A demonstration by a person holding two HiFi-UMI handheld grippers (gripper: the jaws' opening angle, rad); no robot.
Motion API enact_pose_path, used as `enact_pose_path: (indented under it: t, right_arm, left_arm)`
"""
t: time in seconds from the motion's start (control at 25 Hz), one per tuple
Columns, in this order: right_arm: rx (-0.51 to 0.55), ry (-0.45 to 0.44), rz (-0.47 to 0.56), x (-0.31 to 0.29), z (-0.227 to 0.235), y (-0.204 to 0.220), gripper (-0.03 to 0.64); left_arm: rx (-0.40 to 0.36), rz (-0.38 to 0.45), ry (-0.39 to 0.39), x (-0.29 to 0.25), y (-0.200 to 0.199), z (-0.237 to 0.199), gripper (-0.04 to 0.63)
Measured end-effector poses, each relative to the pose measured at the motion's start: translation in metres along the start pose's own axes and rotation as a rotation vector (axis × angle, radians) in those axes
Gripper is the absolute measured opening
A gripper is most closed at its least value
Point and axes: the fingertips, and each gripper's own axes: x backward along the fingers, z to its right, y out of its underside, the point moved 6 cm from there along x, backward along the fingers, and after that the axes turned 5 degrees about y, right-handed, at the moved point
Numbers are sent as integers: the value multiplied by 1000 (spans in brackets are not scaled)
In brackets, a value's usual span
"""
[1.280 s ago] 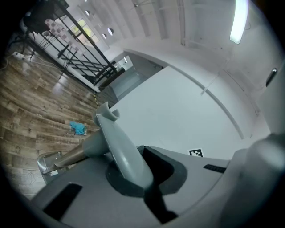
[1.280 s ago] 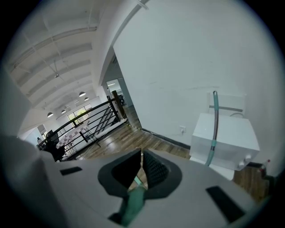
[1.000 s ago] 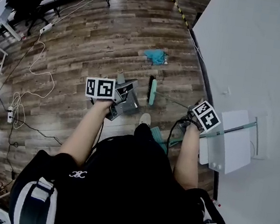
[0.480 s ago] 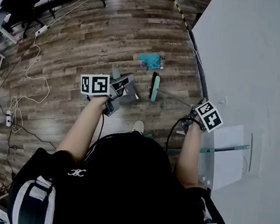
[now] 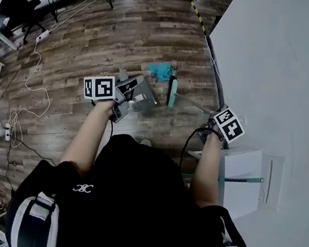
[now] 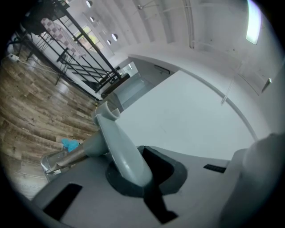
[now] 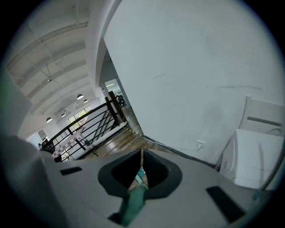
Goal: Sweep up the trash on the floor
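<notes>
Left tongs are clamped shut on the grey dustpan handle, which sits in the dark notch btwn the jaws and sticks out past them. In the head view you hold the dustpan low over the wood floor, w/ its pan out ahead of the left tongs' marker cube.

Right tongs are closed on the teal broom handle; its thin shaft runs on through the gap btwn the jaws. From above, that shaft slants from your right hand down to the teal broom head, which stands just right of the dustpan.

Blue trash, a crumpled lump, lies on the floor just beyond the dustpan's far edge and right beside the far end of the broom head; can't tell if either touches it. It also shows in the left gripper view, past the pan.

White wall runs along your right, w/ a white cabinet low by your right arm. Cables trail over the floor well off to your left.
</notes>
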Motion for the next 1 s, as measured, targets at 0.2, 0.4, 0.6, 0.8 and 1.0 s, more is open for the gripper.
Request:
enact_pose_path:
  t: [0.2, 0.4, 0.6, 0.8, 1.0]
  right_arm:
    - [-27, -10, 5, -22, -2, -16, 28]
    - [-29, -21, -3, -46, -8, -24, 28]
    - [-15, -28, -9, -73, -26, -36, 28]
    - [-3, -23, -26, -108, -54, -52, 28]
    - [7, -5, -40, -146, -83, -69, 28]
  left_arm:
    - [-16, -17, -2, -24, -12, -4, -2]
    - [-9, -5, -16, -39, -24, -20, -2]
    - [4, 1, -21, -56, -45, -43, -2]
    - [17, 0, -43, -70, -73, -77, -2]
    - [46, -10, -49, -90, -111, -115, -2]
